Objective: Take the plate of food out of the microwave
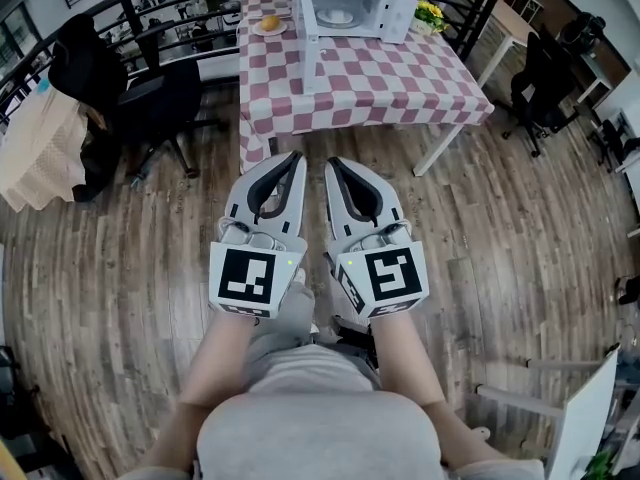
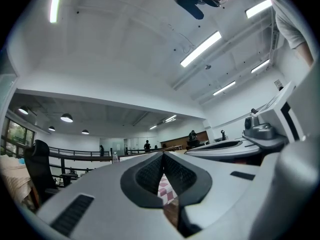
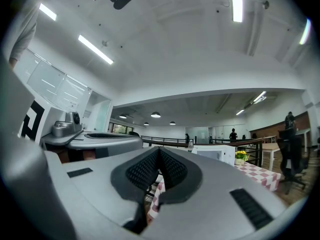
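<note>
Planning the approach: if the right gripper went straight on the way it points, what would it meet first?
The right gripper has free air ahead, then probably meets the near edge of the checked table, short of the microwave; its height against the tabletop is unclear.

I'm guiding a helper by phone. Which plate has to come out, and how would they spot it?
On the checked-cloth table stands a white microwave, door open. The plate lies inside it, holding pale food; the other plate, with a brown bun, sits on the cloth outside, to its left.
</note>
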{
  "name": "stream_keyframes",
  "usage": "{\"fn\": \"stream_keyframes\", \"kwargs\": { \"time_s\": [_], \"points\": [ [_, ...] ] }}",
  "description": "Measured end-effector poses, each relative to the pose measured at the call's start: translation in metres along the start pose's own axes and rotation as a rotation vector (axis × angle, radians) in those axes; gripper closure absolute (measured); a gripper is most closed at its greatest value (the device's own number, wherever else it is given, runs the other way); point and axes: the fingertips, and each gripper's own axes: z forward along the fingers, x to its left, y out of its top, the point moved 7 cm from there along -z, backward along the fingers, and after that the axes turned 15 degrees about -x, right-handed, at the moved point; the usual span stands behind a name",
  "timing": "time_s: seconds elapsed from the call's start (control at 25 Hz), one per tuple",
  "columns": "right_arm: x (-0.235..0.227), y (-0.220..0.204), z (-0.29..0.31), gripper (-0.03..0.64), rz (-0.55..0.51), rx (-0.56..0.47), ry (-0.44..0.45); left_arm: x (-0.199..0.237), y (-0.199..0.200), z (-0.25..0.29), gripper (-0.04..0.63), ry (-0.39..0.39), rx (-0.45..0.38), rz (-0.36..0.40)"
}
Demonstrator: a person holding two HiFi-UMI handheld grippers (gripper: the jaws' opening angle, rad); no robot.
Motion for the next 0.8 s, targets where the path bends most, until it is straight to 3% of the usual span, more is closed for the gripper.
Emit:
{"fn": "stream_keyframes", "kwargs": {
  "time_s": [0.2,0.8],
  "points": [
    [-0.019,-0.005,0.014,0.595,0.026,-0.021,-0.019,0.005,-0.012,0.024,0.594,-0.009,-0.011,-0.012],
    [-0.087,-0.037,0.078,0.595,-0.076,-0.001,-0.01,0.037,-0.055,0.125,0.594,-0.043,-0.033,-0.016]
  ]
}}
